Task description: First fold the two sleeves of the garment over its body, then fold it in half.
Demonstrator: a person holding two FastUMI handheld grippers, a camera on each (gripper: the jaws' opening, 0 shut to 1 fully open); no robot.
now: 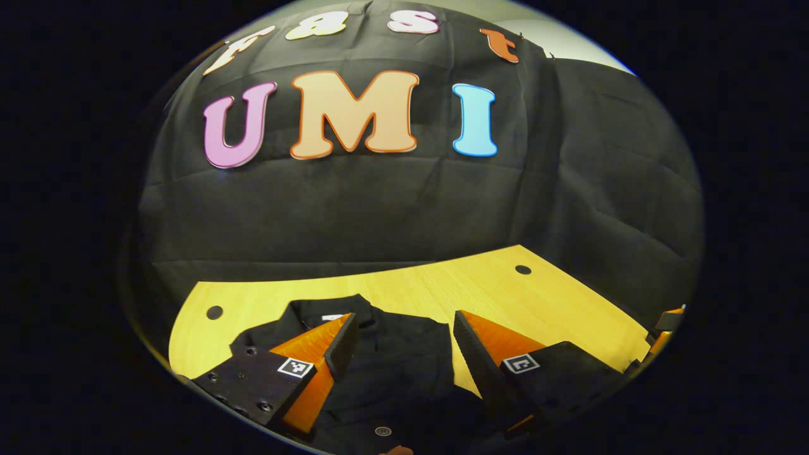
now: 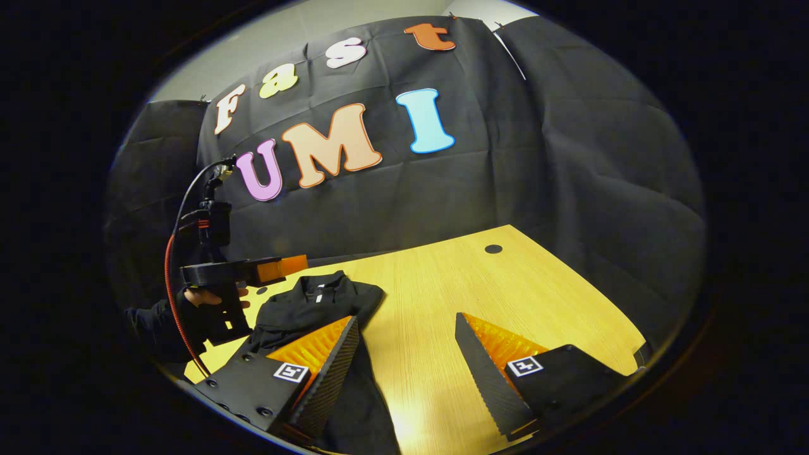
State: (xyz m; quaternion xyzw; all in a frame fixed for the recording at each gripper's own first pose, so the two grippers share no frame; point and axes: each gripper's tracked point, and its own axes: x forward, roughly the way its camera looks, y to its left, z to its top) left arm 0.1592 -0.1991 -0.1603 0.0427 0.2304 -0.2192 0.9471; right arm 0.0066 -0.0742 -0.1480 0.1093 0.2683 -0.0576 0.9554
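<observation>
A black collared garment (image 1: 392,354) lies on the yellow wooden table (image 1: 556,303), collar toward the booth wall. My left gripper (image 1: 401,338) hovers over its body, open, nothing between the fingers. In the right gripper view the garment (image 2: 310,303) lies at the left of the table (image 2: 480,297), with a dark strip of it running down under my left-hand finger (image 2: 328,366). My right gripper (image 2: 404,341) is open above bare wood beside the garment's edge. A hand (image 2: 202,297) holds the left gripper (image 2: 278,266) above the garment's far left side.
Black cloth walls close the table at the back and right. Round cable holes (image 1: 214,312) (image 1: 523,269) (image 2: 493,249) sit near the table's far corners. A red cable (image 2: 174,303) hangs from the left gripper. The right gripper's edge (image 1: 663,328) peeks in at the far right.
</observation>
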